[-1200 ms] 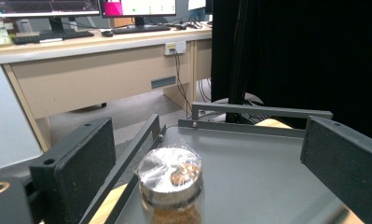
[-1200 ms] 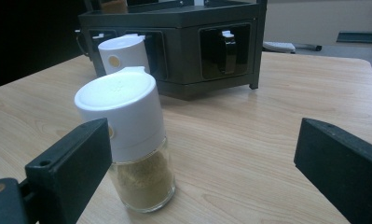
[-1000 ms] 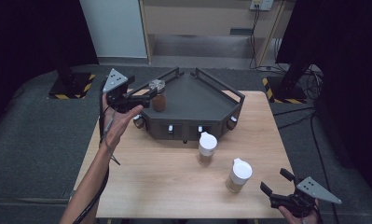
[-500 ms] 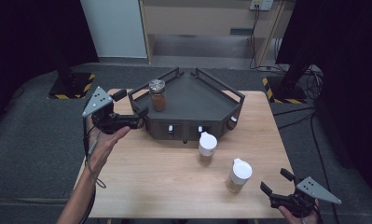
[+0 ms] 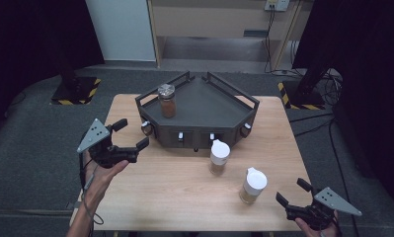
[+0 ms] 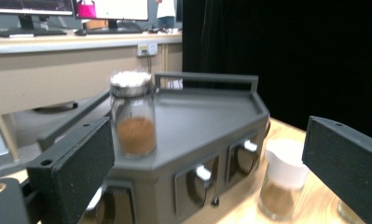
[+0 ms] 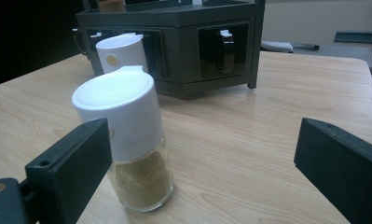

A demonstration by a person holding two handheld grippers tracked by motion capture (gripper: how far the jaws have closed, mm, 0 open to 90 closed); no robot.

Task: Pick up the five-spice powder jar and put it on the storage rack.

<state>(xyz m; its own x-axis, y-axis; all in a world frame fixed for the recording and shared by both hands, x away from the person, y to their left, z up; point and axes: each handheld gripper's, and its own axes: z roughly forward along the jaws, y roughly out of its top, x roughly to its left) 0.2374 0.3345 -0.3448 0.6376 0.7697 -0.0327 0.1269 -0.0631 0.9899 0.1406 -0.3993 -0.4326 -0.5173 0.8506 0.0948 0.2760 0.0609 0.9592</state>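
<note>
Left gripper [image 5: 130,136], held in the person's left hand [image 5: 101,170], hovers off the near-left corner of the dark grey rack [image 5: 219,98] with its jaws spread wide and nothing between them. Standing upright on the rack's top deck, close to the left rail, is a glass spice jar [image 5: 167,100] with a metal lid and reddish-brown powder; in the left gripper view the same jar [image 6: 133,119] appears beyond and between the jaws, clear of both. The rack sits toward the far side of the wooden table [image 5: 175,187], and small drawer-like openings with pale knobs line its front face. Two white-capped shakers stand on the table in front of the rack: the nearer shaker [image 5: 219,157] just before the rack's front face, the second shaker [image 5: 254,185] farther out and to the right of it, the two apart from each other. Right gripper [image 5: 294,193] hangs well out from the rack at the near-right table edge, jaws likewise parted and empty — the second shaker lies just ahead of it. In the right gripper view this shaker [image 7: 127,140], filled with tan powder, stands close by the left-hand jaw without clearly touching it, while the other shaker shows behind it against the rack's front.
</note>
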